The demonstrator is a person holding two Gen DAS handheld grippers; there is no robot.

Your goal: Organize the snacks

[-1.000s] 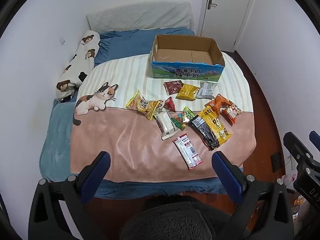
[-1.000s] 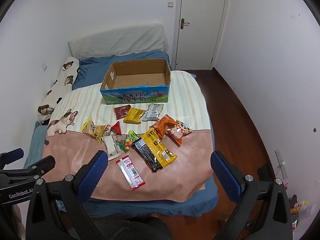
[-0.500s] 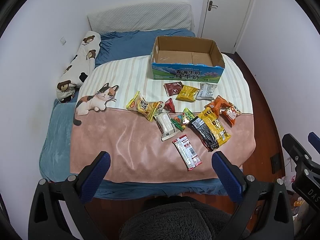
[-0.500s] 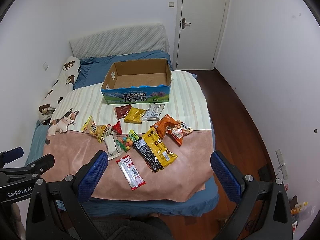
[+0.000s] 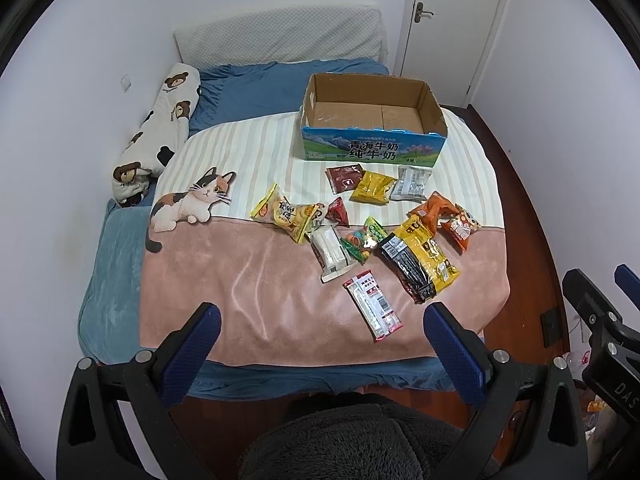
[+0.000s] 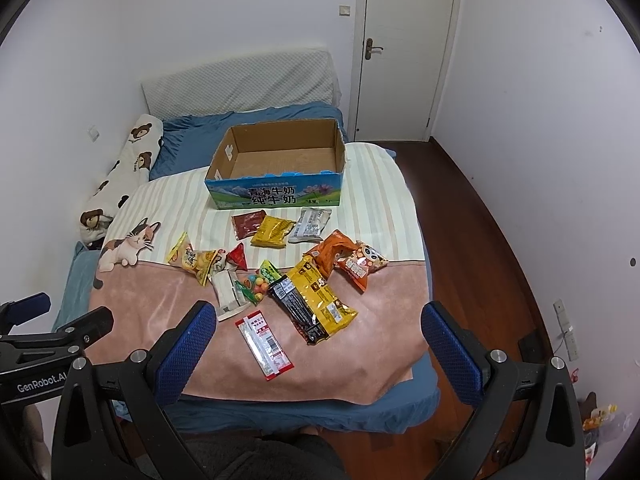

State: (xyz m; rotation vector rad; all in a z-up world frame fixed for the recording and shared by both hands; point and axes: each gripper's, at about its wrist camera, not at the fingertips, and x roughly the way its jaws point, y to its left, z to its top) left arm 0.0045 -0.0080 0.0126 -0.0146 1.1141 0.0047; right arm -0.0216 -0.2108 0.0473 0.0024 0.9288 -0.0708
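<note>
Several snack packets lie scattered on the bed's blanket [image 5: 248, 280]. Among them are a red-and-white stick pack [image 5: 372, 304] nearest me, a long yellow bag [image 5: 428, 256] over a black one, orange bags [image 5: 444, 212], and a yellow chip bag [image 5: 286, 214]. Behind them an empty cardboard box [image 5: 372, 120] with a blue printed front stands open. The same box [image 6: 280, 160] and stick pack [image 6: 264, 344] show in the right wrist view. My left gripper [image 5: 320, 344] and right gripper [image 6: 318, 344] both hang open in front of the bed's foot, holding nothing.
A bear-print bolster [image 5: 160, 132] lies along the left wall. A grey headboard cushion [image 5: 280, 40] and a white door [image 6: 404, 48] are at the back. Wood floor [image 6: 480, 240] runs along the bed's right side. A dark fuzzy garment [image 5: 360, 440] shows below the left gripper.
Both views have drifted slightly, with the bed sitting a little lower in frame. The snacks and box have not moved. Both grippers stay open.
</note>
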